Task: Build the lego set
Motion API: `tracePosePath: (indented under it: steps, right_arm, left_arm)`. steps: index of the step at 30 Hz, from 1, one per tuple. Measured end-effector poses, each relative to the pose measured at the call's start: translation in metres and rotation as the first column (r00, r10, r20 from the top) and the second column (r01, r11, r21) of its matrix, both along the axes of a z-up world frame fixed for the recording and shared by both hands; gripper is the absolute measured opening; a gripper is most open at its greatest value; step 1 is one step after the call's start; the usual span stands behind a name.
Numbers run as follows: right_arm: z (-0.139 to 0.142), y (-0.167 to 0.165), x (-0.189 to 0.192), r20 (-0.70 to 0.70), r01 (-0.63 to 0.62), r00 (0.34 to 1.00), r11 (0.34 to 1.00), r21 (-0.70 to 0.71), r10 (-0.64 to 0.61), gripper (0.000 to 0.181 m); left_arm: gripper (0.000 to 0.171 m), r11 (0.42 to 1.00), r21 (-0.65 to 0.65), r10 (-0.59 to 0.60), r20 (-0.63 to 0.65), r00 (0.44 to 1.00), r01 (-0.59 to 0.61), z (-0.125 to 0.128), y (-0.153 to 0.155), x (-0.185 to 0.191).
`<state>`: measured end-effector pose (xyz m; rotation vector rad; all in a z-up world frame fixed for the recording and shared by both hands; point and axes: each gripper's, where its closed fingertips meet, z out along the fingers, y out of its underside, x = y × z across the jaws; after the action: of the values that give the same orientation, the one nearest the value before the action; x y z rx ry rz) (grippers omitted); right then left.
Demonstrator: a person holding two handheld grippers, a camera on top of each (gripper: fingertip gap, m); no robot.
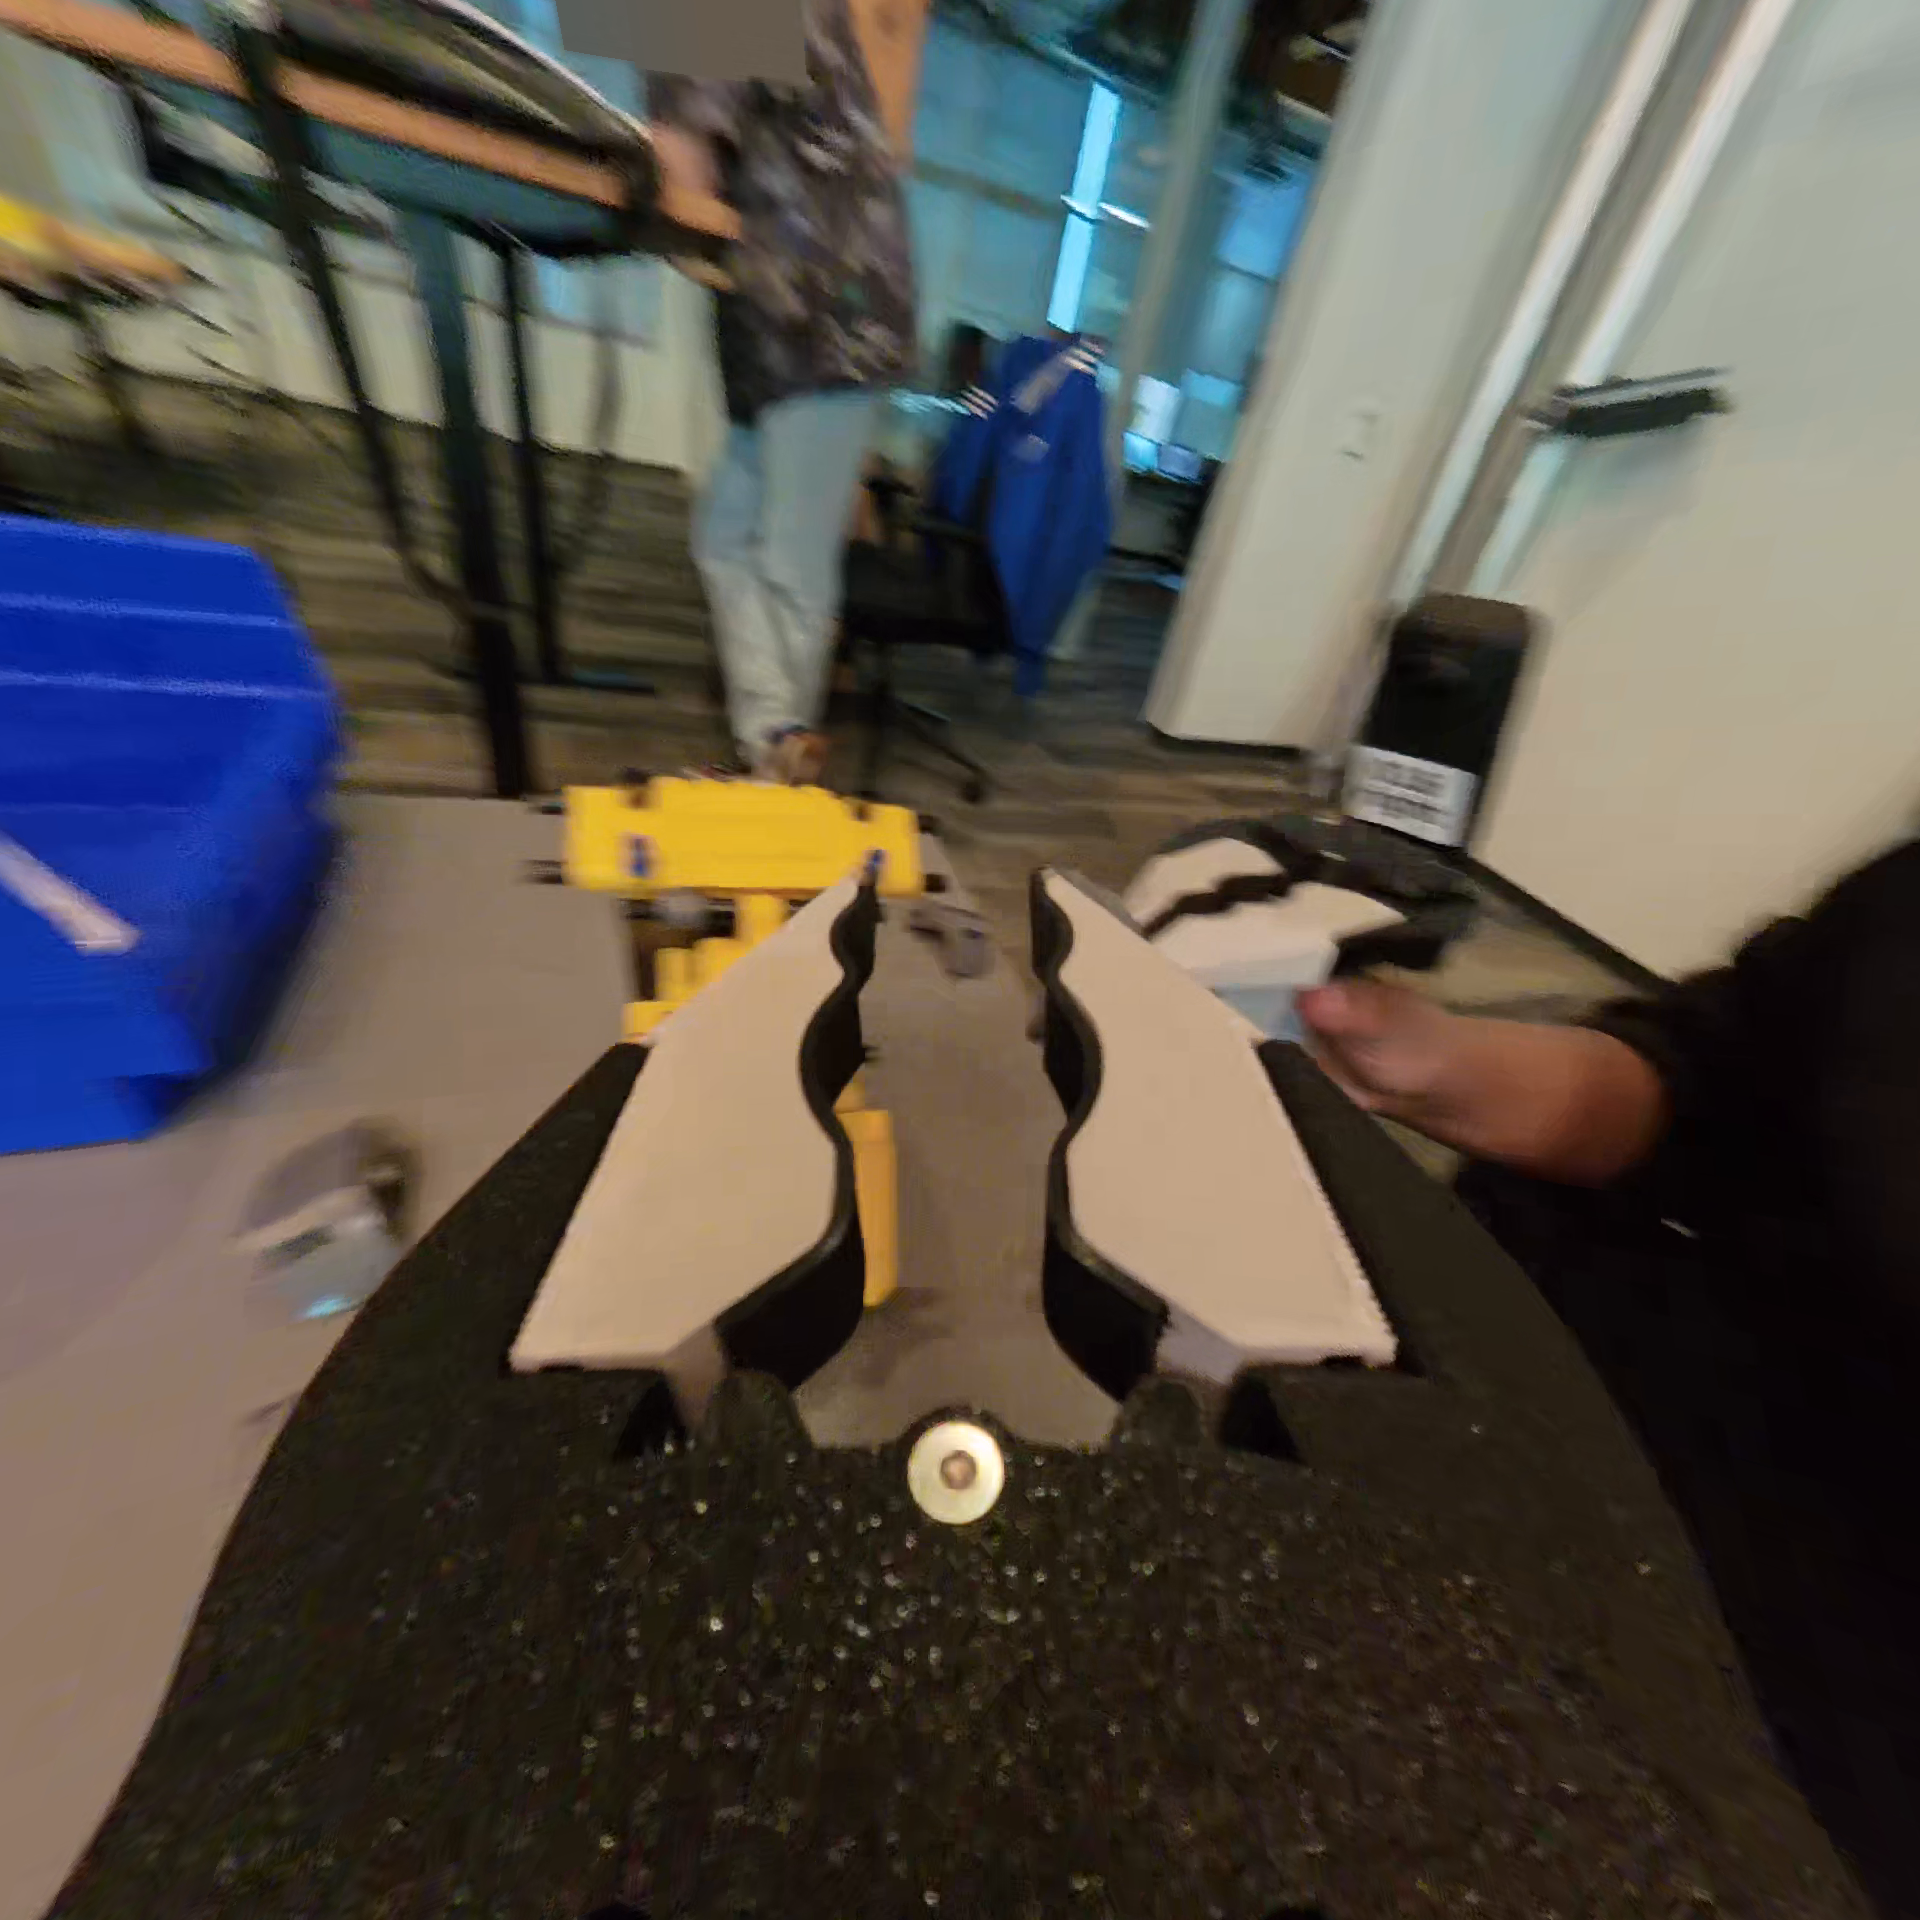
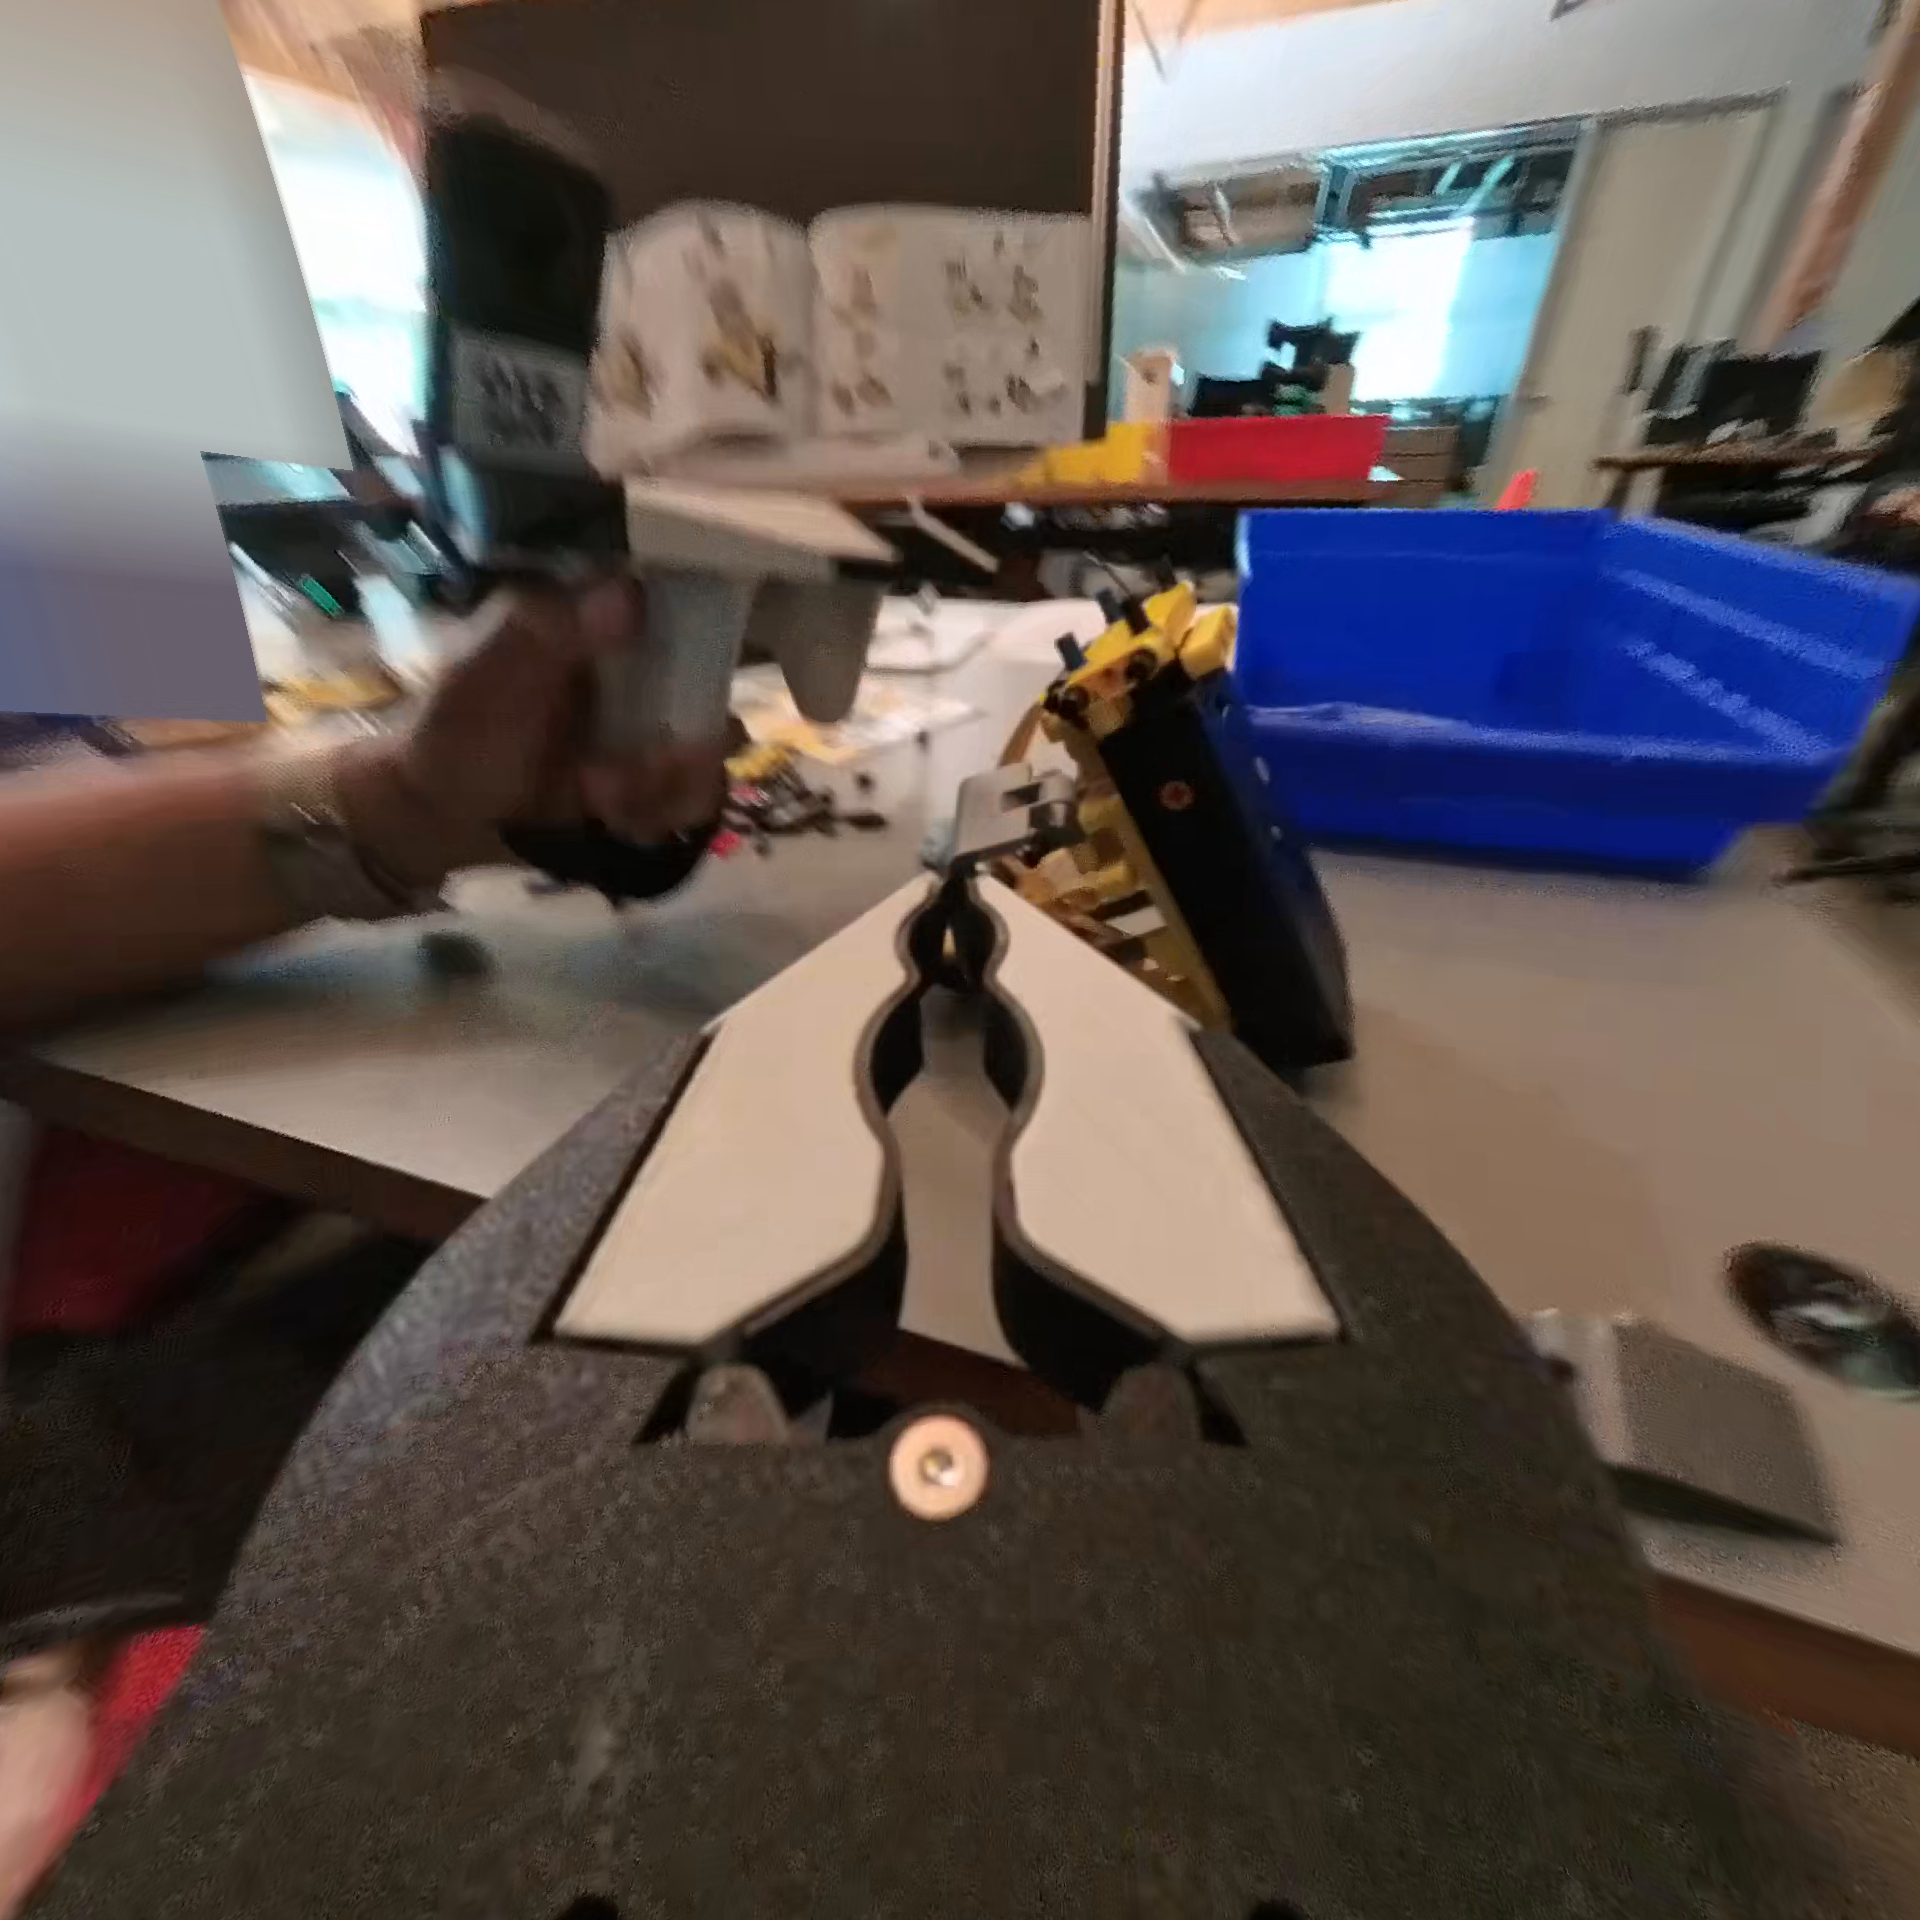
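Note:
My left gripper [image 1: 951, 894] is open and empty above the grey table [image 1: 436, 935]. A yellow brick-built model [image 1: 738, 842] lies just beyond its left finger. In the right wrist view my right gripper [image 2: 948, 885] is shut, its tips pinching a small grey and black piece [image 2: 1003, 816]. That piece hangs right next to the yellow and black model [image 2: 1174, 862], which stands tilted. The grey piece [image 1: 956, 935] also shows between the left gripper's tips. A hand [image 1: 1455, 1070] holds the right gripper [image 1: 1247, 914] at the right. The left gripper [image 2: 727, 582] hovers higher up, held by a hand [image 2: 540, 748].
A blue bin [image 2: 1558, 675] stands behind the model and shows at the left in the left wrist view [image 1: 135, 810]. A grey block [image 2: 1704, 1423] and a dark round item [image 2: 1818, 1320] lie near the table's front edge. A person [image 1: 800, 416] stands beyond the table by a chair [image 1: 935, 623]. The grippers' ends are close to 7 centimeters from one another.

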<state>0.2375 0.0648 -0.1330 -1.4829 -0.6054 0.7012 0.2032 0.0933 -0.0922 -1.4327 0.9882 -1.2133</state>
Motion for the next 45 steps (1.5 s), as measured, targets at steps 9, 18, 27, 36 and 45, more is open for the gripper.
tracePosePath:
  steps: [9, 18, 27, 36, 45]
  right_arm:
    - [-0.007, 0.026, -0.024, 0.217, 0.140, 0.966, 0.990, 0.031, -0.144, 0.002]
    - [-0.005, 0.029, -0.019, 0.182, 0.143, 0.972, 0.989, 0.025, -0.145, 0.002]
    - [-0.009, 0.025, -0.005, 0.145, 0.097, 0.985, 0.995, -0.004, -0.096, 0.002]
    - [-0.012, 0.018, -0.009, 0.137, 0.058, 0.989, 0.997, 0.041, -0.063, 0.002]
    - [-0.003, 0.010, -0.002, 0.054, -0.018, 0.998, 0.997, 0.073, 0.014, 0.002]
  left_arm:
    - [0.073, 0.978, -0.014, 0.205, -0.089, 0.975, -0.207, -0.024, 0.035, -0.001]
    - [0.074, 0.990, -0.112, 0.075, -0.115, 0.991, -0.088, -0.034, 0.020, 0.012]
    - [0.068, 0.988, -0.134, 0.045, -0.237, 0.970, -0.079, -0.050, 0.019, 0.008]
    - [0.034, 0.992, -0.100, 0.038, -0.373, 0.927, -0.080, -0.071, 0.017, 0.006]
    - [0.022, 0.977, -0.209, -0.052, -0.394, 0.918, -0.034, -0.072, -0.004, 0.020]
